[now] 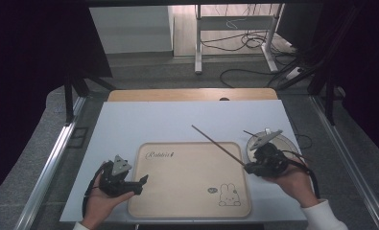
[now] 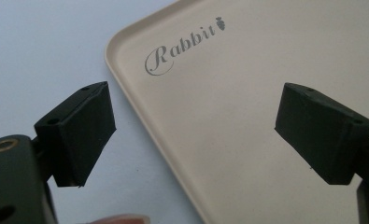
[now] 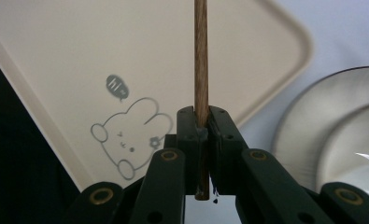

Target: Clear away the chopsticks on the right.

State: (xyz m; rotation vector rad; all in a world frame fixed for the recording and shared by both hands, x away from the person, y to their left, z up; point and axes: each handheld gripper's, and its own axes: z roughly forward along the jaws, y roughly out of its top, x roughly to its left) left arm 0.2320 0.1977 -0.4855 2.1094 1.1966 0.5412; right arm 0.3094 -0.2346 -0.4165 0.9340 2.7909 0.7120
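A person seated at a white surface [image 1: 129, 124] works two handheld tools over a beige tray [image 1: 177, 191] with rounded corners and a low raised rim. The right tool [image 1: 248, 166], held at the tray's right edge, has its jaws pressed together on a thin brown wooden stick [image 1: 218, 146], gripped close to one end; the stick slants up and away to the left across the tray's far right corner, its far tip over the white surface. Seen from the right tool's camera, the stick [image 3: 201, 60] shows a streaked wood grain and runs straight up out of the closed jaws. The left tool [image 1: 141, 184] hovers at the tray's left edge with its jaws wide apart and nothing between them. Grey script reading "Rabbit" [image 2: 180, 49], followed by a small carrot mark, is printed in the tray's far left corner, sharpest from the left tool's camera. A line-drawn rabbit [image 3: 128, 137] with a speech bubble reading "hi~" sits in the near right corner. A pale round bowl [image 3: 341, 130] with a dark rim stands just beside the tray's right side, behind the right tool.
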